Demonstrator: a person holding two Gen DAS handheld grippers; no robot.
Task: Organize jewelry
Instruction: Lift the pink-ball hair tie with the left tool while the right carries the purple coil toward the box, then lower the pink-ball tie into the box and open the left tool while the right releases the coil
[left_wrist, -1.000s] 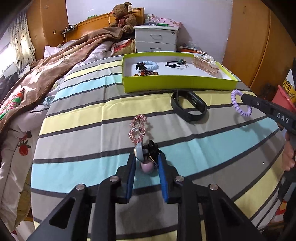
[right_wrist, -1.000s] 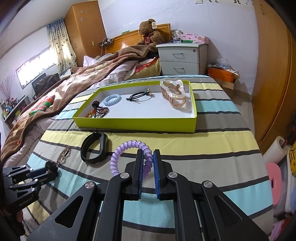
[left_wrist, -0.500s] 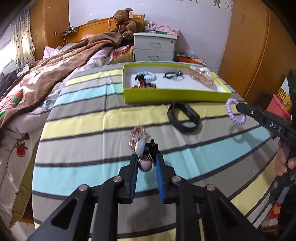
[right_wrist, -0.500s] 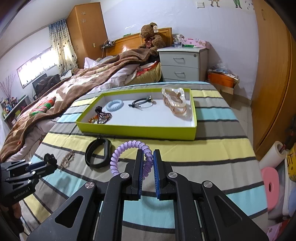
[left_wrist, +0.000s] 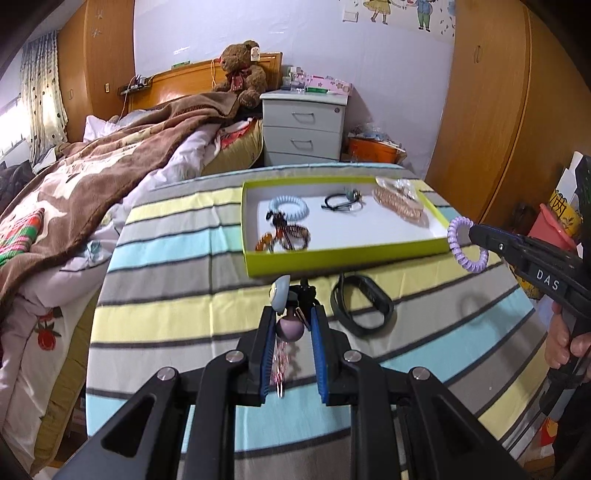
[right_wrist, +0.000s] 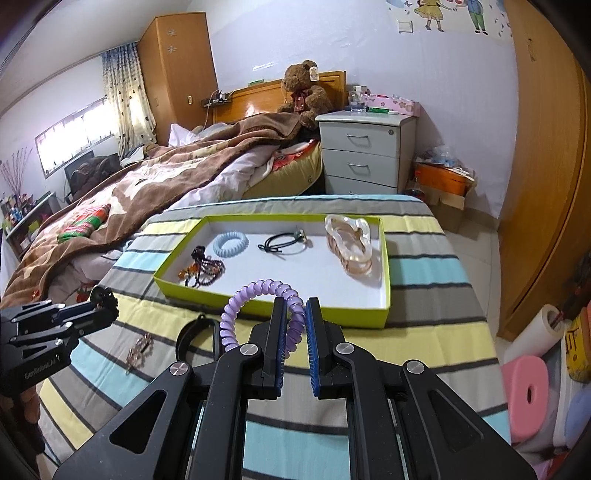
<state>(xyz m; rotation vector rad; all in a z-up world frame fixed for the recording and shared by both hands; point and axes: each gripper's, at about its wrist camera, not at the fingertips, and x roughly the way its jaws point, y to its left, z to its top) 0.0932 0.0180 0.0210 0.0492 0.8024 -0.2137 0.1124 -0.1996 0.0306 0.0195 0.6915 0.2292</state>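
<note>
My left gripper (left_wrist: 293, 314) is shut on a black hair tie with a mauve bead (left_wrist: 290, 328) and a pale blue disc (left_wrist: 279, 293), held above the striped cloth. A pink bead bracelet (left_wrist: 279, 363) shows on the cloth below, between the fingers. My right gripper (right_wrist: 295, 317) is shut on a purple spiral hair tie (right_wrist: 255, 291), just short of the green tray (right_wrist: 343, 314). From the left wrist, that purple tie (left_wrist: 466, 243) hangs by the green tray's (left_wrist: 347, 254) right corner. A black wristband (left_wrist: 364, 306) lies in front of the tray.
The tray holds a pale blue coil (right_wrist: 231, 243), a black hair tie (right_wrist: 284, 242), a beige chain clip (right_wrist: 349, 243) and dark bead bracelets (right_wrist: 203, 267). A bed with a brown blanket (left_wrist: 92, 192) lies left. A white nightstand (right_wrist: 364, 151) stands behind. A hand (left_wrist: 565, 343) grips the right tool.
Both grippers have risen and come nearer the tray with their hair ties. The left one's tie is now off the cloth; the pink bracelet stays behind on it.
</note>
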